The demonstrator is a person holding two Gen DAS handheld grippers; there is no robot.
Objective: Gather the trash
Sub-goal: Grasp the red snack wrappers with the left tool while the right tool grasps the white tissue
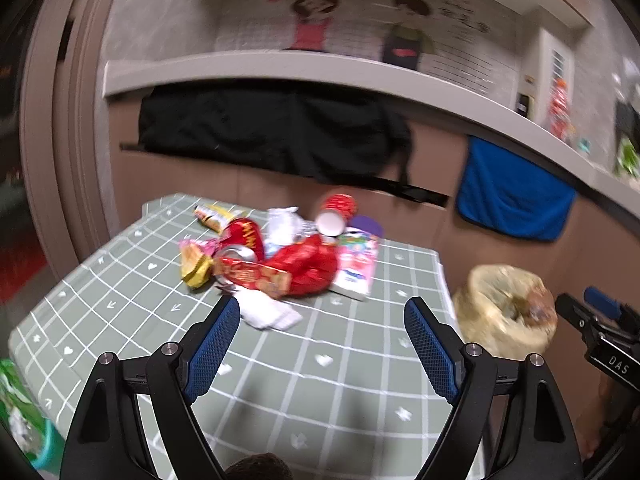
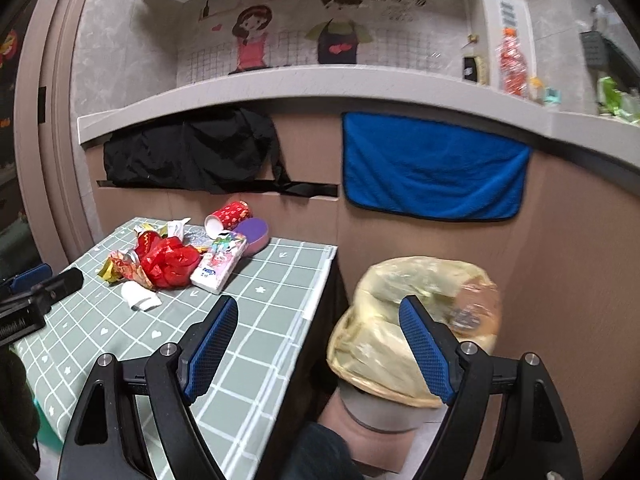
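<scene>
Left wrist: crumpled red-and-yellow trash pile (image 1: pixel 280 256); left gripper (image 1: pixel 322 312) wide open, empty.

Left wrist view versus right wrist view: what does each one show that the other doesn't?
Only the left wrist view shows the open left claw above the table. Only the right wrist view shows the open right claw and the bin's grey base. Both show the trash pile, the yellow-lined bin and the blue towel.

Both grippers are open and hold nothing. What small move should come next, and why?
Probably move the left gripper forward onto the white crumpled paper: it is the nearest trash, lying apart from the pile, and the lined bin waits beside the table.
</scene>
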